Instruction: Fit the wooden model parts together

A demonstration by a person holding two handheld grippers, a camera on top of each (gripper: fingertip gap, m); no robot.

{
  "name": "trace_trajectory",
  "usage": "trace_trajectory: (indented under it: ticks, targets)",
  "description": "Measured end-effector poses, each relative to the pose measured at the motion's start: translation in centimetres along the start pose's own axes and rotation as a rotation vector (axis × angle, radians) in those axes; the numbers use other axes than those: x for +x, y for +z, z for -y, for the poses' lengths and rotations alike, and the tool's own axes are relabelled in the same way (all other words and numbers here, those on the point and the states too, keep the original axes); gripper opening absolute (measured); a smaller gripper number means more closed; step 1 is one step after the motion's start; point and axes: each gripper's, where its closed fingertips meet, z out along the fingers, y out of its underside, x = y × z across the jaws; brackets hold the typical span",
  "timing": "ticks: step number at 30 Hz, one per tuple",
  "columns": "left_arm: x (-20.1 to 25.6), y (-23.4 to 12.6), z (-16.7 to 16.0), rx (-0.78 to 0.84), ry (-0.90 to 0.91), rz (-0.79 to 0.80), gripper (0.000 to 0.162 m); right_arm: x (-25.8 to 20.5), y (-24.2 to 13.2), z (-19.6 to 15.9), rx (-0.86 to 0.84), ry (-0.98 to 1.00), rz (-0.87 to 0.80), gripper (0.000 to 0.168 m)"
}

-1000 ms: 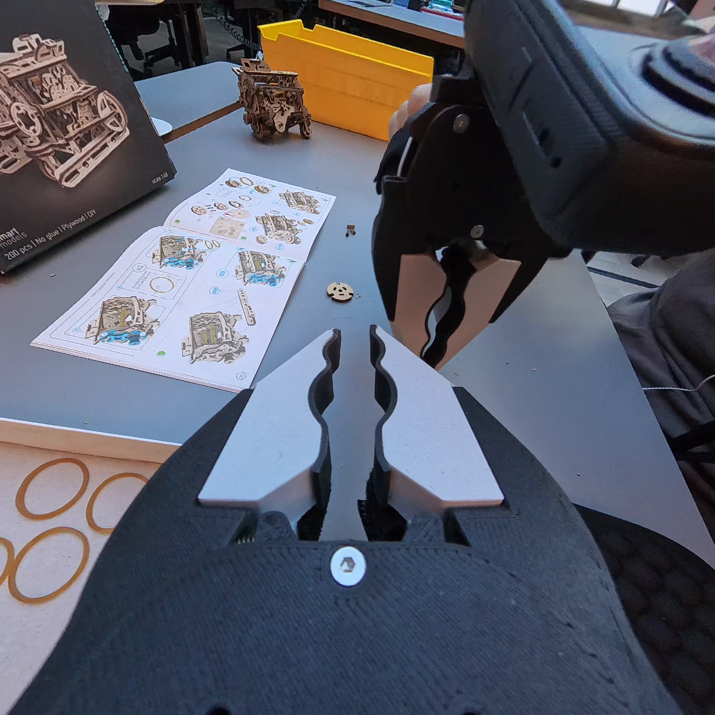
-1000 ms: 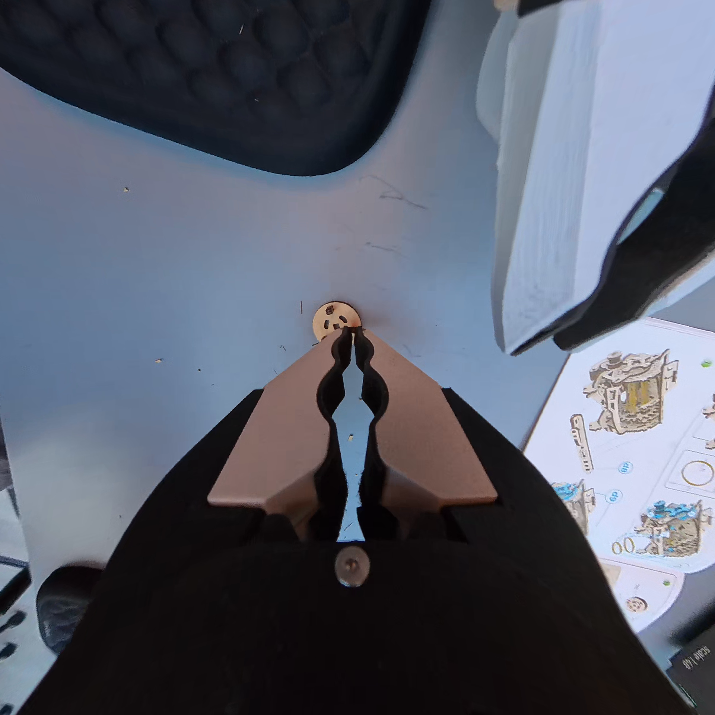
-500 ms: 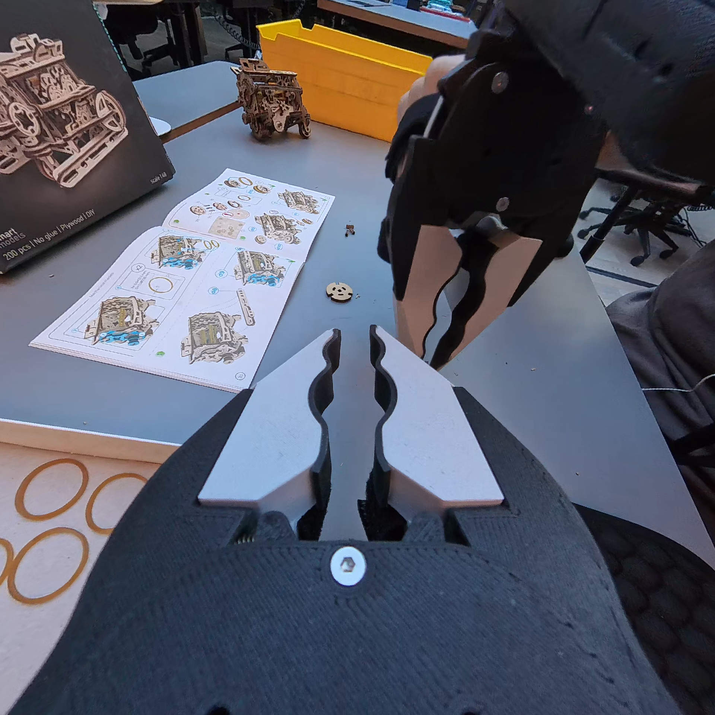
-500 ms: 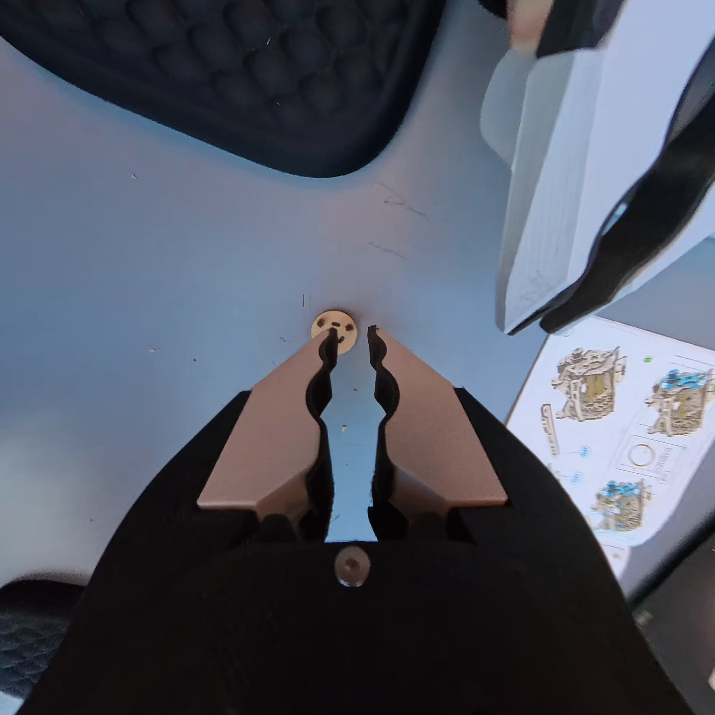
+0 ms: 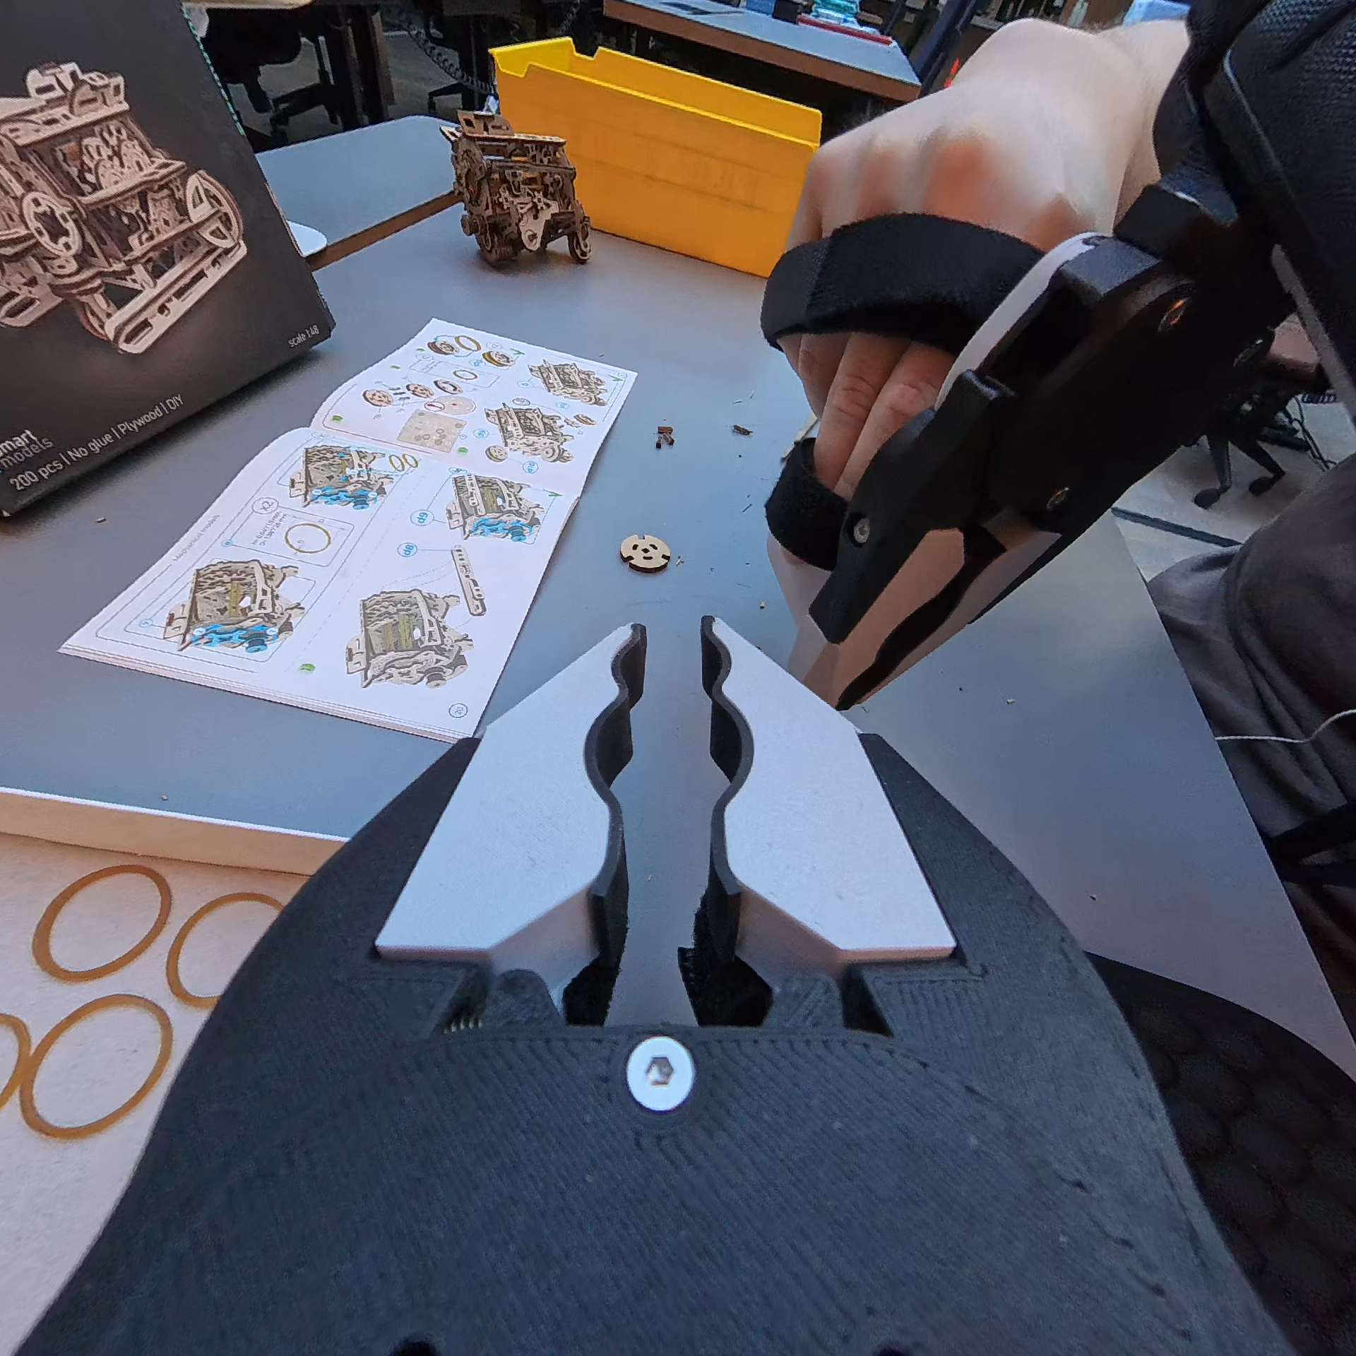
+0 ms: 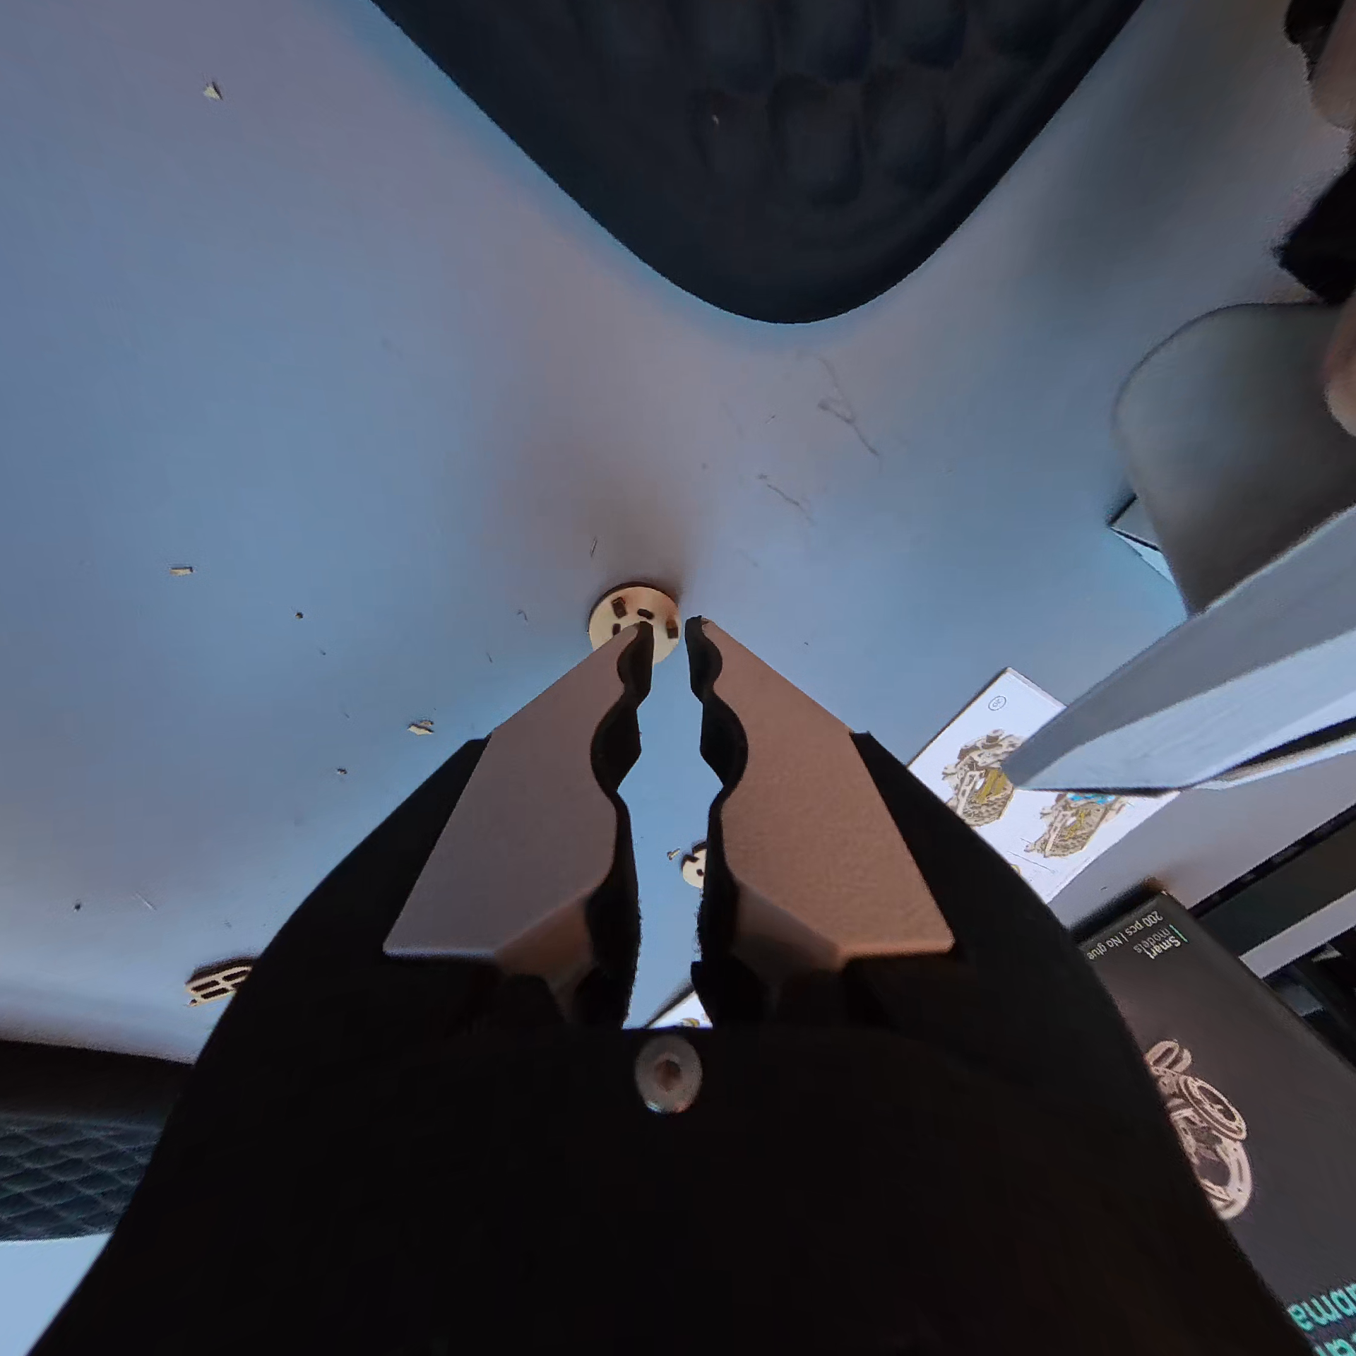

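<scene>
Since a second ago the right gripper (image 6: 668,631) has parted its fingers slightly over a small wooden disc (image 6: 620,616) on the grey surface (image 6: 293,367), gripping nothing. Left gripper (image 5: 671,635) hovers slightly open, empty, near the instruction booklet (image 5: 352,528).

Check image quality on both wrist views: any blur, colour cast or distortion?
Left wrist view: sharp, wide-angle bending at edges, wooden disc crisp. Right wrist view: strong blue cast on the table, dark mat soft, disc in the right tool's shadow.
</scene>
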Motion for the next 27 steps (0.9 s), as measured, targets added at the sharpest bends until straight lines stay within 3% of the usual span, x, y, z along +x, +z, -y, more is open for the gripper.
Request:
trace_trajectory:
  ticks: [10,17,27]
  targets:
    - [-0.01,-0.02,-0.01,0.000,-0.001,0.000,0.013,-0.18,0.10,-0.28,0.006,0.013,0.011,0.002]
    - [0.02,0.05,-0.07,-0.002,-0.001,-0.002,0.013,-0.44,-0.06,-0.73,0.243,0.186,0.124,0.001]
    - [-0.15,0.28,-0.57,-0.017,-0.012,-0.005,0.013,-0.49,-0.14,-0.92,0.419,0.217,0.163,0.002]
